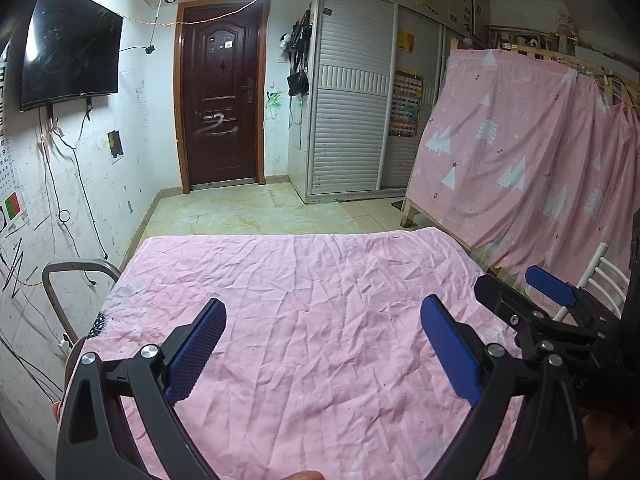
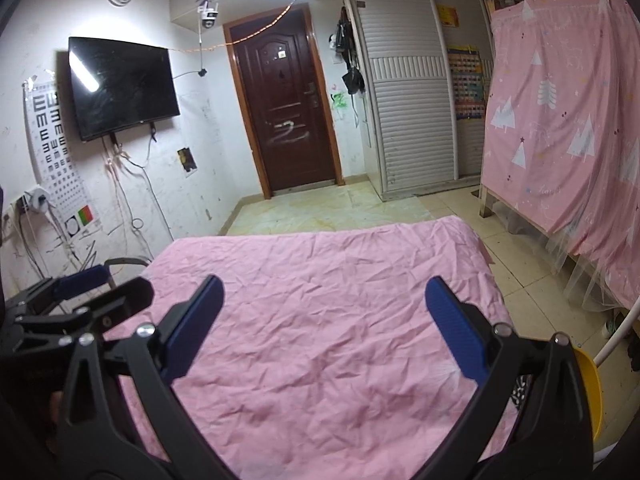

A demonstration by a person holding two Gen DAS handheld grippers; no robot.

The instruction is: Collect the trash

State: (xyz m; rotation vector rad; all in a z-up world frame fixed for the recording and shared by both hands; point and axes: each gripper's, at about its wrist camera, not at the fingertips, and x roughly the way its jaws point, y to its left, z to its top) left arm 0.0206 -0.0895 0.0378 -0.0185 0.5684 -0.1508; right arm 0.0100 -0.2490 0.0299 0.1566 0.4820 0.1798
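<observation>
**Both grippers hovering wide over the pink-covered desk**

While both cameras are looking toward the brown door (image 1: 221,92), the left gripper (image 1: 323,326) is hanging above the wrinkled pink cloth (image 1: 304,304) covering the desk, its blue pads (image 1: 196,350) spread wide with nothing between them. Just beside it, the right gripper (image 2: 324,312) is hovering over the same cloth, its fingers likewise parted and holding nothing. No trash is showing anywhere on the cloth in either view. A yellow basin (image 2: 588,392) is peeking out at the desk's right edge, and a metal chair back (image 1: 76,280) is standing at its left. A wall television (image 2: 122,86) is hanging left of the door, and a pink tree-patterned curtain (image 2: 560,120) is draping a frame at right.
</observation>
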